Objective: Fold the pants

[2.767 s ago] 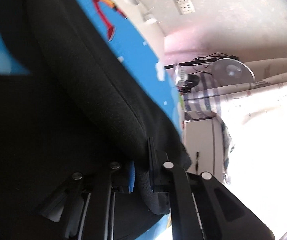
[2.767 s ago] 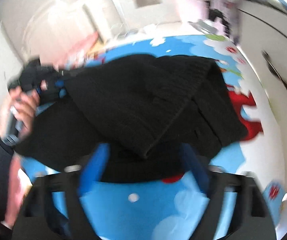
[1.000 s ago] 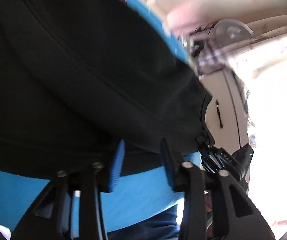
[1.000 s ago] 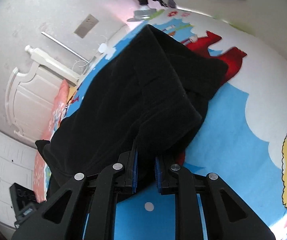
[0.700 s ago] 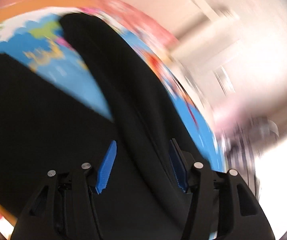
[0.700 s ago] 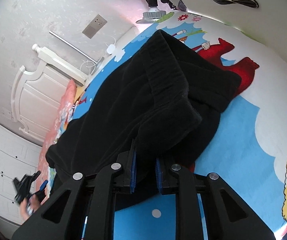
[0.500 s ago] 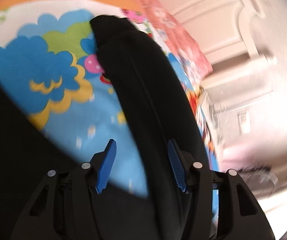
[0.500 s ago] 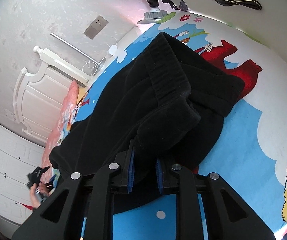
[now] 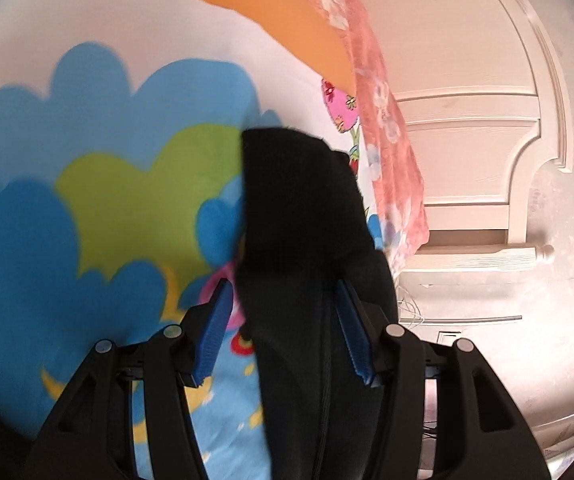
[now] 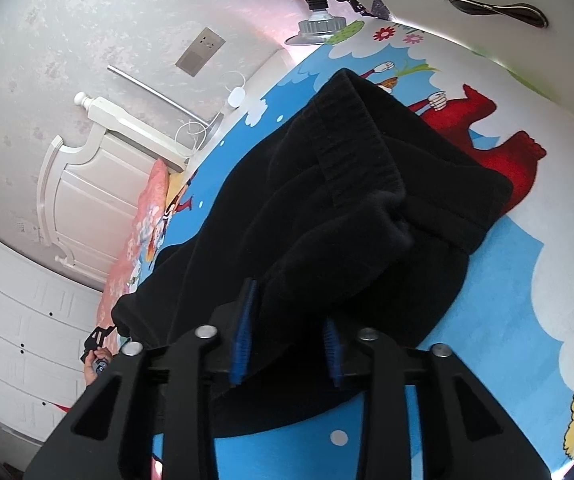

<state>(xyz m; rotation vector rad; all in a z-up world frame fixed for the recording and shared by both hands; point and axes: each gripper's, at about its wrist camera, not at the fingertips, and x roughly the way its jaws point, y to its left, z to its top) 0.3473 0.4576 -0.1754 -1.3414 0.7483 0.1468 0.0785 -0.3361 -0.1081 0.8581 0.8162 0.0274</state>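
Observation:
Black pants [image 10: 327, 220] lie folded lengthwise on the cartoon bedsheet [image 10: 507, 280], ribbed waistband [image 10: 355, 152] towards the far end. My right gripper [image 10: 289, 304] is at the near fold; its jaws are opening, with black fabric still lying between the blue pads [image 10: 245, 332]. In the left wrist view the pant leg's end [image 9: 299, 208] lies on the sheet between the fingers of my left gripper [image 9: 283, 284], which is open; its left pad [image 9: 215, 332] stands clear of the cloth. The right wrist view shows that left gripper [image 10: 97, 342] small, in a hand at the leg's end.
A white headboard [image 9: 467, 140] and a pink floral pillow [image 9: 387, 140] stand just beyond the leg end. White drawers [image 10: 15, 320] are at the left. A fan base [image 10: 319, 28] and a cupboard door with a handle [image 10: 487, 6] border the waistband side.
My left gripper swung away from the fold beside the right gripper and travelled along the leg to its end. My right gripper's jaws, shut on the fabric before, have parted.

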